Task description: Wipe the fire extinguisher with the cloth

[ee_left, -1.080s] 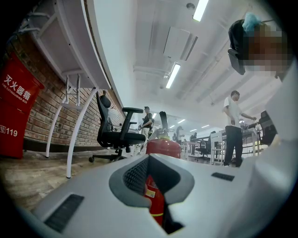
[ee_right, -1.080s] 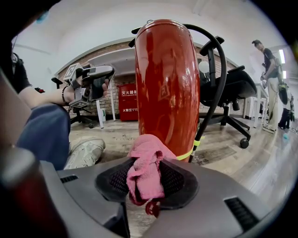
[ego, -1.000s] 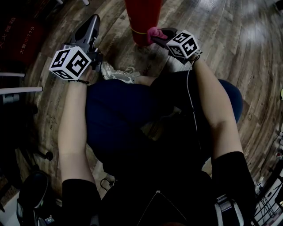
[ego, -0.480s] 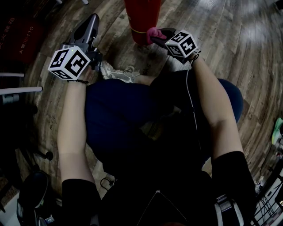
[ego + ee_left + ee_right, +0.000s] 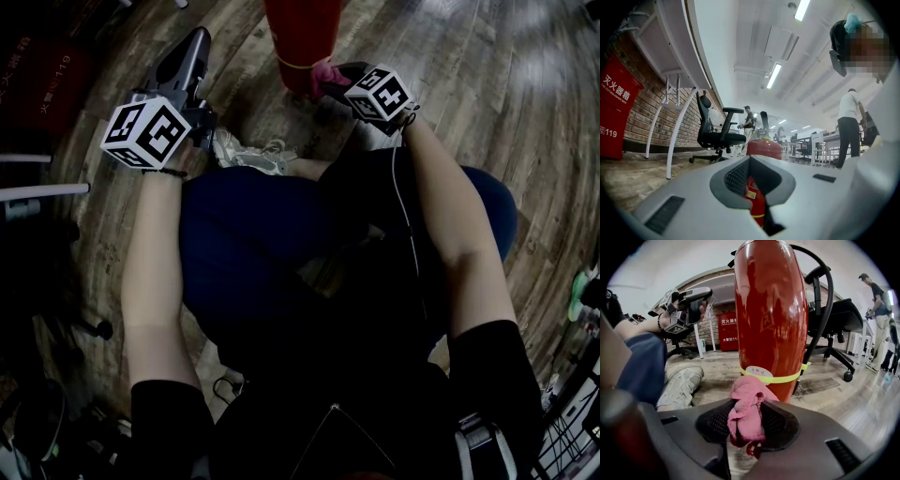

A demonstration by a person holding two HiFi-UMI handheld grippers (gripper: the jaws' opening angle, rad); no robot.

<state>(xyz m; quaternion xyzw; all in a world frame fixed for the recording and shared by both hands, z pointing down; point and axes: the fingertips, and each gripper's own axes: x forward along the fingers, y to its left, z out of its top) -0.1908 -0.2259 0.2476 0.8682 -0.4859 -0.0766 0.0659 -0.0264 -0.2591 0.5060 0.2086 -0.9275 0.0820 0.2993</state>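
You're holding the left tongs [image 5: 195,45] out ahead of your left knee, jaws pressed together with nothing between them, tips pointing away from you. You're stretching your right forearm [image 5: 457,234] forward, and the right tongs [image 5: 330,75] are clamping a bunched cloth [image 5: 747,406]. Both forearms are showing bare below dark sleeves, wrists roughly straight.

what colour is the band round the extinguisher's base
Yellow band on the red fire extinguisher, clearest in the right gripper view.
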